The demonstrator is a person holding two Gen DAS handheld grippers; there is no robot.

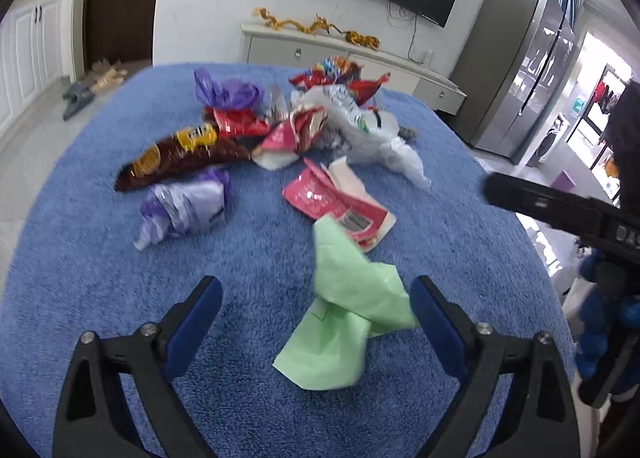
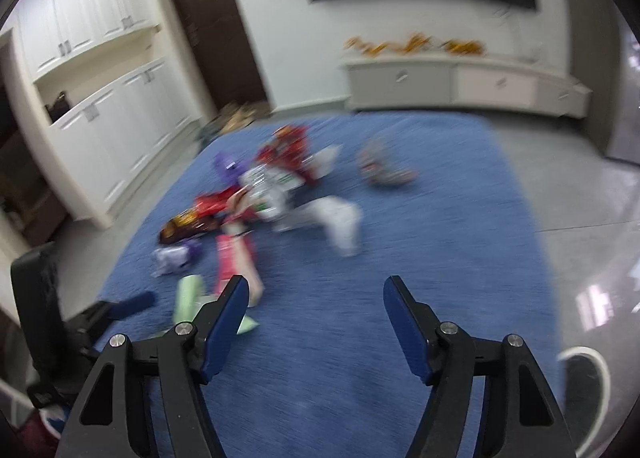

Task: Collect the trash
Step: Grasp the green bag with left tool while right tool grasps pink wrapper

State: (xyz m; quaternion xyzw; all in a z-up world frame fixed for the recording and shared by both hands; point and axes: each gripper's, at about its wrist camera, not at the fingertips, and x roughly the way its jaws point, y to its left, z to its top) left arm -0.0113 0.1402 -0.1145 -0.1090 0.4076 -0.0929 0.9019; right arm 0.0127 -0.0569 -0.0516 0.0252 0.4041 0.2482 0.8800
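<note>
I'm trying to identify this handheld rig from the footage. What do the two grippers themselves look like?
Both look alike. The left gripper and right gripper each have two black plastic arms with triangular cut-outs, silver round bolts at the pivots, and flat dark blue pads lining the jaws. In the left wrist view, the right gripper's black body carries white lettering, partly cut off. No cables show.

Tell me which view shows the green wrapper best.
The left wrist view: the green wrapper lies sharp and whole between the open left gripper's fingers. The right wrist view shows it blurred, partly hidden behind a finger.
</note>
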